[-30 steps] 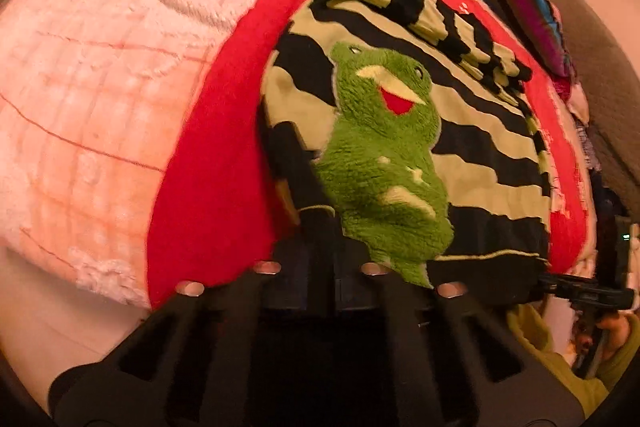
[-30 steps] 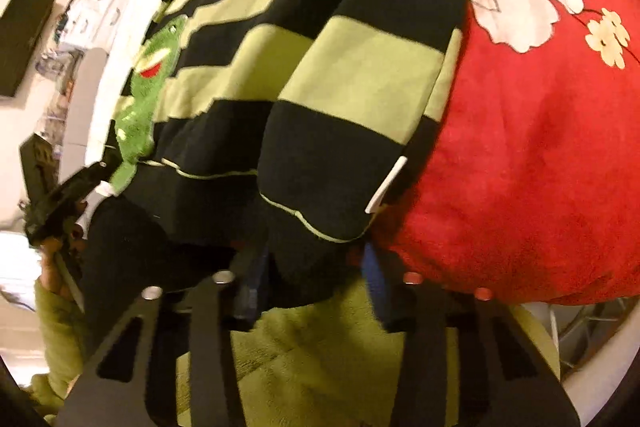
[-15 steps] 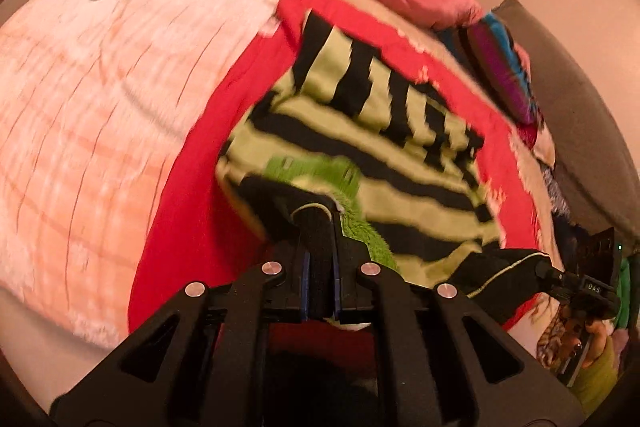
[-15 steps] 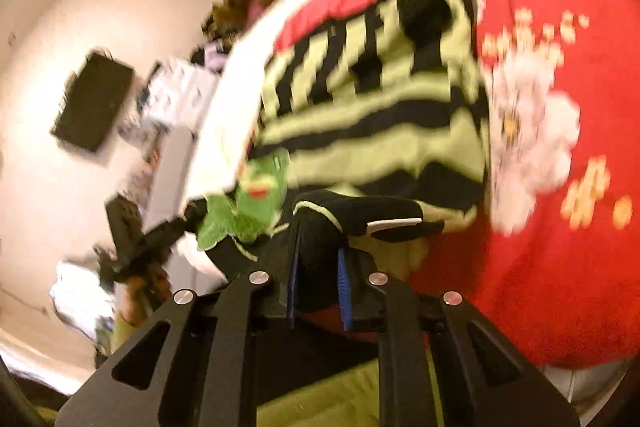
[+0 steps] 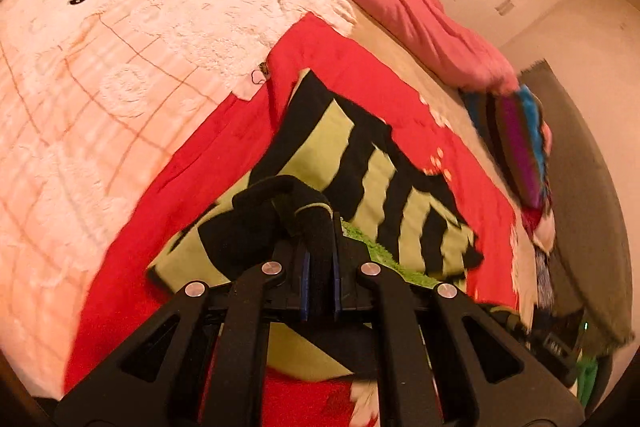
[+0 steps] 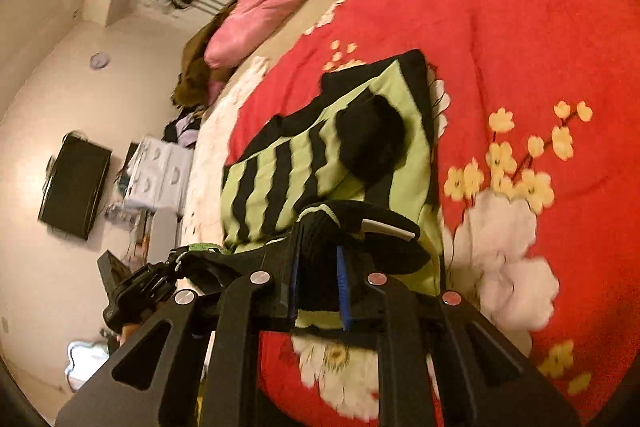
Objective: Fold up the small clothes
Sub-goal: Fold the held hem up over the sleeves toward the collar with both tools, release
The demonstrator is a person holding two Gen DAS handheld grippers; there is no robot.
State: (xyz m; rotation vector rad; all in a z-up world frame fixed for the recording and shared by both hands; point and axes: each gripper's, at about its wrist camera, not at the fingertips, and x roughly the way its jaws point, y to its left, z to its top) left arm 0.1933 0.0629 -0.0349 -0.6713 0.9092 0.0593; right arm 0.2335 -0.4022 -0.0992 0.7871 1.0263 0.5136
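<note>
1. Black and lime-green stripes mark a small sweater [image 5: 360,163] lying on a red flowered blanket [image 6: 520,27]; its black hem edge is lifted and folded back over the striped body.
2. The left gripper [image 5: 319,267] is clamped tight on a bunched black corner of the hem, blue pads pressing both sides of the cloth.
3. The right gripper [image 6: 318,283] pinches the other black hem corner, where a white tag pokes out; its jaws have just been closing onto this thicker fold.
4. Ahead of both grippers the striped body lies flat, one black cuff resting on top of it.
5. Past the sweater's far edge, open red blanket runs on with nothing lying on it.
6. Left of the left gripper, a fluffy white blanket [image 5: 120,67] with a stitched grid covers the bed.
7. Beyond the red blanket, a pink duvet [image 5: 400,7] lies along the far edge of the bed, and a multicoloured striped cloth [image 5: 520,155] sits to the right.
8. Left of the right gripper, a pale wall carries a dark flat screen [image 6: 74,187]; white drawers [image 6: 160,171] stand nearby.
</note>
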